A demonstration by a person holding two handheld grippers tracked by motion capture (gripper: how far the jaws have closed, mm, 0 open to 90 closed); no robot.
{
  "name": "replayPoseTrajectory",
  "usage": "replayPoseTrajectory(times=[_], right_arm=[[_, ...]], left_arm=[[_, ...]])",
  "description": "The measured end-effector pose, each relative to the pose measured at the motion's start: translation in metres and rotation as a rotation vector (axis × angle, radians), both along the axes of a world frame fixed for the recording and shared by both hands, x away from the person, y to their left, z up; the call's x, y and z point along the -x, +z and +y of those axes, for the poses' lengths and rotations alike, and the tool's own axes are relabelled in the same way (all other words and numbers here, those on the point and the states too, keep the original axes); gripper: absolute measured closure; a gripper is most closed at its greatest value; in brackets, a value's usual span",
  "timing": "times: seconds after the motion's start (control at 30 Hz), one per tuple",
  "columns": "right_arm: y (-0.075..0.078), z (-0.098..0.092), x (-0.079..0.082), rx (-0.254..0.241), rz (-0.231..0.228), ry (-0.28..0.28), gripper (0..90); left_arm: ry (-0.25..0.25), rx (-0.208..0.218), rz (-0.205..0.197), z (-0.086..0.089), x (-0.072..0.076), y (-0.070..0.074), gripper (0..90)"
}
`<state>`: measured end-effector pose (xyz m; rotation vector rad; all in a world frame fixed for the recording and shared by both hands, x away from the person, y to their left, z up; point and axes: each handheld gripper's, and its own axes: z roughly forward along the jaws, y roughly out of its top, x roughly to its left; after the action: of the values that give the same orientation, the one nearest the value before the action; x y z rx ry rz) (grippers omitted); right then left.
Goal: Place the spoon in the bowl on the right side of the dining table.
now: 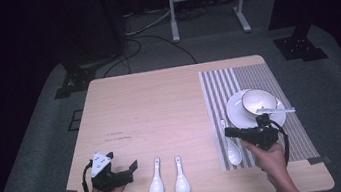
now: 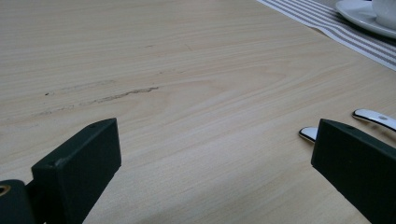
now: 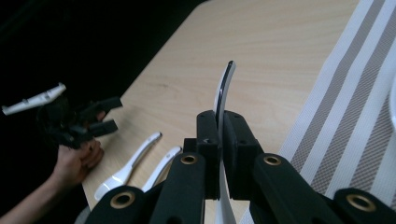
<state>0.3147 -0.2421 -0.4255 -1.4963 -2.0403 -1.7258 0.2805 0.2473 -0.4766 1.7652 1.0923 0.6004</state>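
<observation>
The right gripper point(image 3: 219, 140) has its jaws clamped on the handle of a white spoon point(image 3: 223, 91); the handle's dark-edged tip sticks out past the jaws. In the high view this spoon point(image 1: 232, 149) lies along the left edge of a striped placemat point(image 1: 256, 76), bowl end nearest the person, with the right gripper point(image 1: 229, 131) above it. Just beyond the gripper a white bowl point(image 1: 259, 101) sits on a white plate point(image 1: 234, 113) on the same mat, close to the right hand point(image 1: 269, 159).

The left gripper point(image 1: 134, 165) rests near the front left of the wooden surface point(image 1: 149, 104), its jaws wide apart with nothing between them. Two more white spoons, one point(image 1: 155, 180) beside the other point(image 1: 181, 178), lie just to its right, well apart from the mat.

In all: three spoons, one bowl, one plate, one placemat.
</observation>
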Motion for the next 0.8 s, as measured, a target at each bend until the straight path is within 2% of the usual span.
replayPoseTrajectory(times=[0.03, 0.07, 0.17, 0.27, 0.3, 0.33, 0.37, 0.43, 0.6, 0.8], right_arm=[[0.002, -0.007, -0.002, -0.029, -0.004, -0.02, 85.9], [0.002, -0.007, -0.002, -0.029, -0.004, -0.02, 85.9], [0.006, -0.02, -0.005, -0.075, -0.013, -0.058, 85.9], [0.007, -0.027, -0.007, -0.089, -0.021, -0.085, 85.9], [0.009, -0.034, -0.01, -0.102, -0.026, -0.115, 85.9], [0.009, -0.034, -0.01, -0.102, -0.026, -0.115, 85.9], [0.011, -0.041, -0.012, -0.109, -0.029, -0.145, 85.9], [0.012, -0.047, -0.015, -0.113, -0.033, -0.169, 85.9], [0.015, -0.056, -0.02, -0.122, -0.044, -0.206, 85.9], [0.021, -0.073, -0.033, -0.142, -0.055, -0.277, 86.0]], left_arm=[[-0.001, 0.0, 0.0, 0.0, 0.0, 0.0, 0.1], [-0.001, 0.0, 0.0, 0.0, 0.0, 0.0, 0.1], [0.0, 0.001, 0.0, 0.0, 0.0, 0.0, 0.1], [0.001, 0.001, 0.0, 0.0, 0.0, 0.0, 0.1], [0.0, 0.0, 0.0, 0.0, 0.0, 0.0, 0.1], [0.0, 0.0, 0.0, 0.0, 0.0, 0.0, 0.1], [0.0, 0.0, 0.0, 0.0, 0.0, 0.0, 0.1], [0.0, 0.0, 0.0, 0.0, 0.0, 0.0, 0.1], [0.0, -0.001, 0.0, 0.0, 0.0, 0.0, 0.1], [0.0, 0.0, 0.0, 0.0, 0.0, 0.0, 0.1]])
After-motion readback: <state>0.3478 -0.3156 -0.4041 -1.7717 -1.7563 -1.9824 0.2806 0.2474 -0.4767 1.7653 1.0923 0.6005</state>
